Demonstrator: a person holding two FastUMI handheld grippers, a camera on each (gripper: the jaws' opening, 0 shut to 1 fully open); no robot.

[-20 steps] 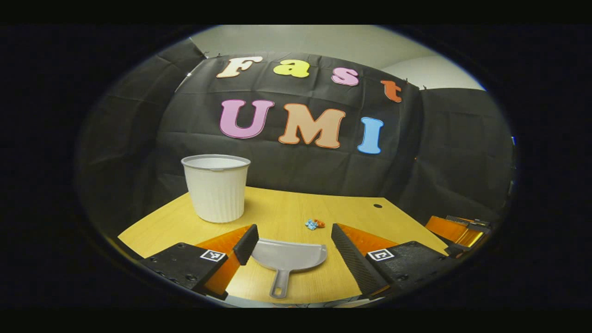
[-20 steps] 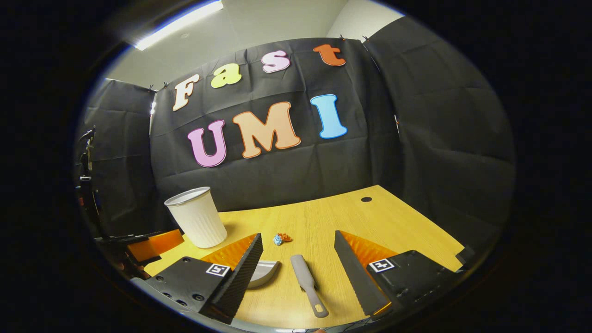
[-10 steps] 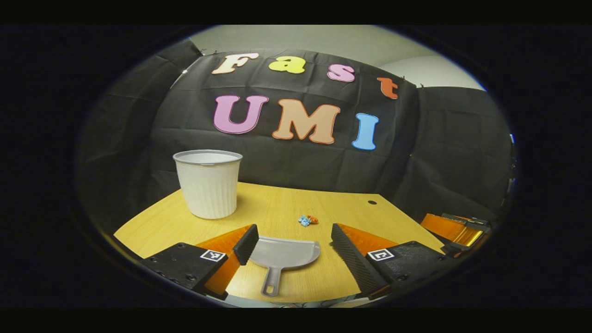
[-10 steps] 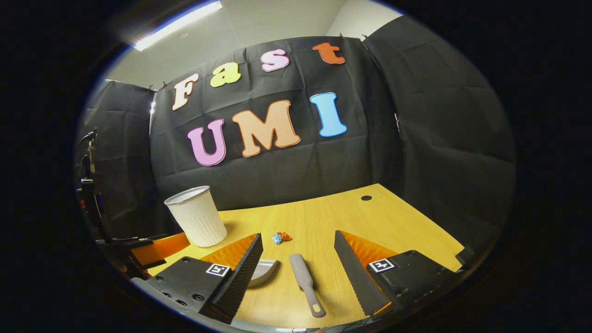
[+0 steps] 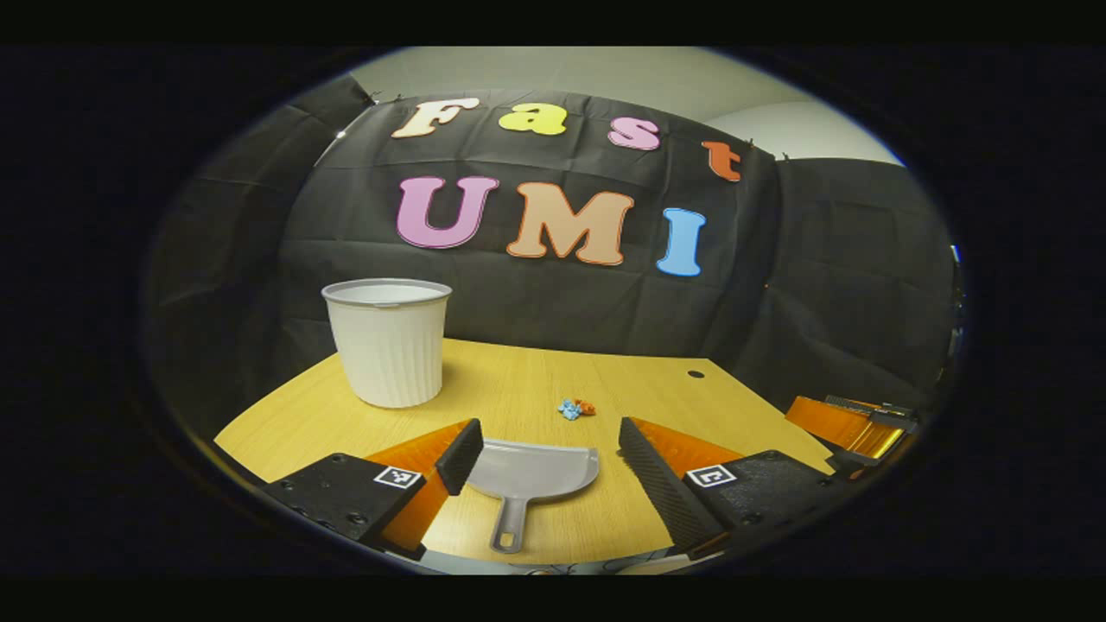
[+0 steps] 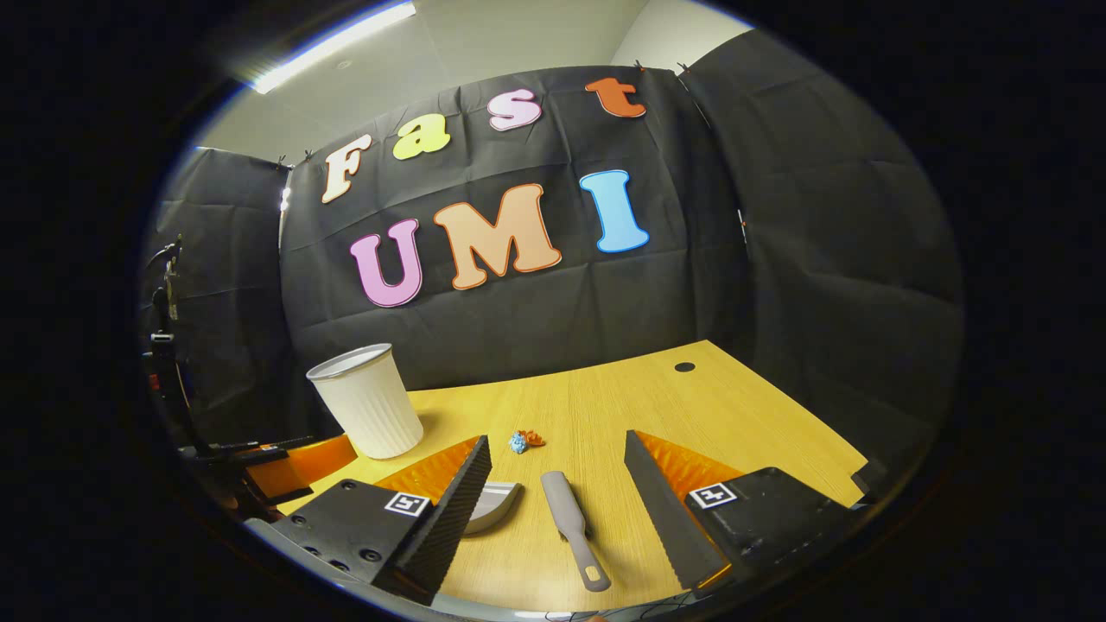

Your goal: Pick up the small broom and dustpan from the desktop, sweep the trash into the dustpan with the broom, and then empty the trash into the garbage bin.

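Hovering low over the desk (image 5: 518, 380), the left gripper (image 5: 543, 447) stood spread wide with the grey dustpan (image 5: 529, 473) lying flat between its fingers, untouched. The right gripper (image 6: 557, 462) gaped likewise above the small broom (image 6: 570, 527), gripping nothing. A bit of trash (image 5: 575, 407), perhaps crumpled wrappers, lay just beyond the dustpan. The white garbage bin (image 5: 388, 340) stood upright farther left.

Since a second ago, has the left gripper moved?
Yes. In the left gripper view the bin and dustpan sit lower-left of before, so the left gripper swung slightly up and right.
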